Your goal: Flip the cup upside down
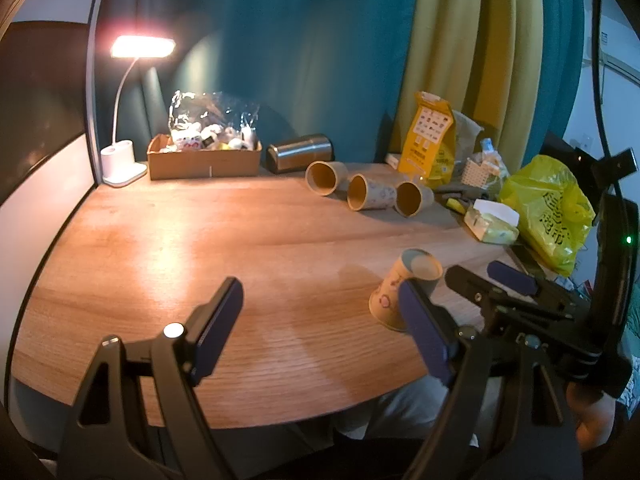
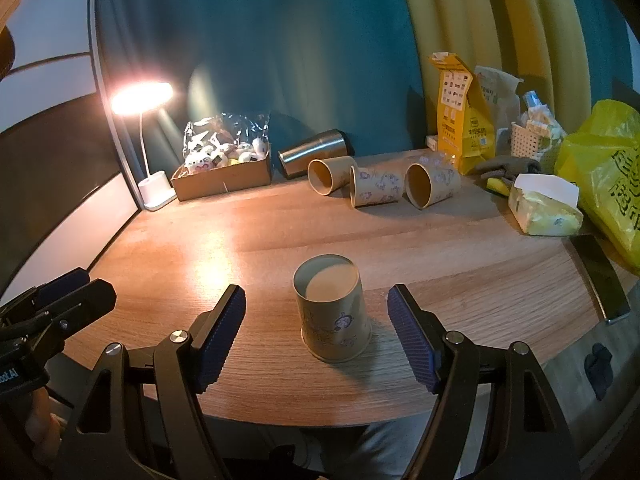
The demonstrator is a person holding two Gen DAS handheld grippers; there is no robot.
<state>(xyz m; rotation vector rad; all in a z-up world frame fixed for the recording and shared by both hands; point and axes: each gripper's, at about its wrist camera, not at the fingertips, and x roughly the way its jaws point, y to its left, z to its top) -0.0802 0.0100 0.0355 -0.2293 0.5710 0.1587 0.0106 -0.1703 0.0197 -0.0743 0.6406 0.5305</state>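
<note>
Right wrist view: paper cup point(image 2: 334, 310) stood inverted on wooden table point(image 2: 460, 248), between spread fingers of right gripper point(image 2: 316, 330), untouched. Left gripper point(image 1: 320, 328) likewise gaped, at nine o'clock. Could topple if clipped by a fingertip; light, narrow base up.

Dim room; desk lamp point(image 1: 142, 46) glares warmly, fisheye edges bend.

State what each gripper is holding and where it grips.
Nothing. The right gripper is open around the upside-down cup without touching; the left gripper is open, empty.
</note>
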